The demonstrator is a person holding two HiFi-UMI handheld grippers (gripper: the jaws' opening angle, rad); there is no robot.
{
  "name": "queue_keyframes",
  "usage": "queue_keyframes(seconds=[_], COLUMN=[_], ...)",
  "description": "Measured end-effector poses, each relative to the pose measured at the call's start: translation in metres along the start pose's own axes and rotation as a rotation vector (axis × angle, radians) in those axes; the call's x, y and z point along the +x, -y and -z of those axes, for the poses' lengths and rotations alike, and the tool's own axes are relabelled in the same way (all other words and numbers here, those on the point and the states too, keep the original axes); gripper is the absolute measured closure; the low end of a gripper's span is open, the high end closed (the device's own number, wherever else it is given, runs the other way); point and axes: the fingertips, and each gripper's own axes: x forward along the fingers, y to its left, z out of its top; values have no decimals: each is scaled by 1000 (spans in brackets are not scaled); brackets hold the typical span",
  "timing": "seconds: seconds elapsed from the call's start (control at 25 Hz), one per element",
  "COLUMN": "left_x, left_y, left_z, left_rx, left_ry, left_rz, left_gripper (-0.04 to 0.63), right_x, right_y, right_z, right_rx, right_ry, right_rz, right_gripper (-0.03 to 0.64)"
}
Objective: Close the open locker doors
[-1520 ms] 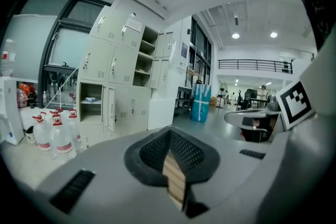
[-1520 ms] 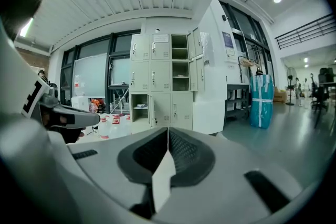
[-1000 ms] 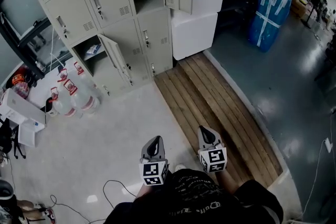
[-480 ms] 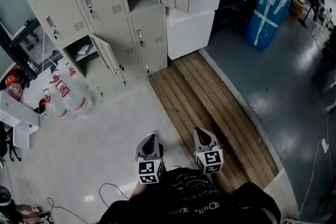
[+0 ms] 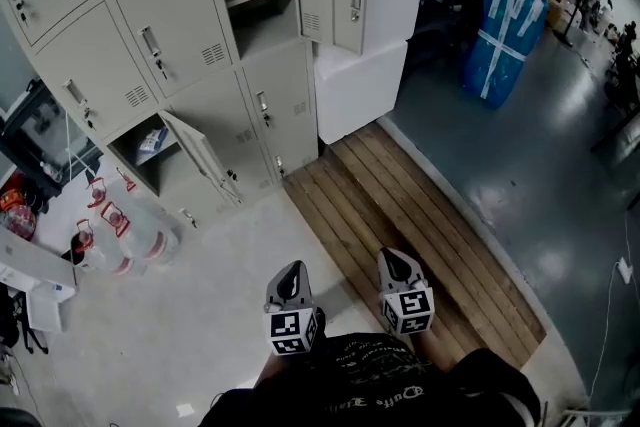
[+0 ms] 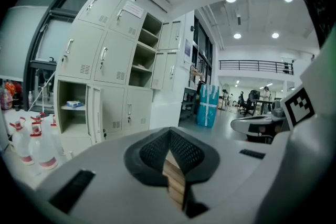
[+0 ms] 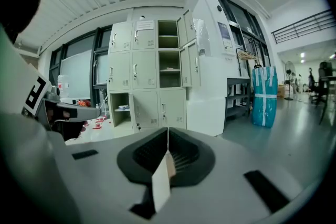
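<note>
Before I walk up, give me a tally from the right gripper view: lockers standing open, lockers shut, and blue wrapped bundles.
Open lockers: 3 (top right, middle right, bottom left)
Shut lockers: 6
Blue wrapped bundle: 1
Total: 10

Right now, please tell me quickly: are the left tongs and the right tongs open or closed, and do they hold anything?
left tongs: closed, holding nothing.
right tongs: closed, holding nothing.
</note>
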Motion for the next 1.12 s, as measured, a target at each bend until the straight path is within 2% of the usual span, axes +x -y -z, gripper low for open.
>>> queue_keyframes(seconds=[0.32, 0.56, 0.84, 1.12], left_x=[77, 122, 155, 178], left_y=[-73, -124, -142, -157], left_z=[-46, -61, -80, -89], left_rx=[25, 44, 34, 26], left_ry=[5, -16, 0, -19], left_rz=[67, 61, 89, 82], left_gripper=[588, 588, 588, 588], right_x=[97, 153, 183, 215], right_y=[-11, -27, -22, -6], right_z=[-38, -57, -65, -86], right_rx=[43, 59, 55, 133], right_ry=[1, 12, -14, 37], right_rz=[56, 76, 86, 79], right_gripper=[611, 611, 611, 609])
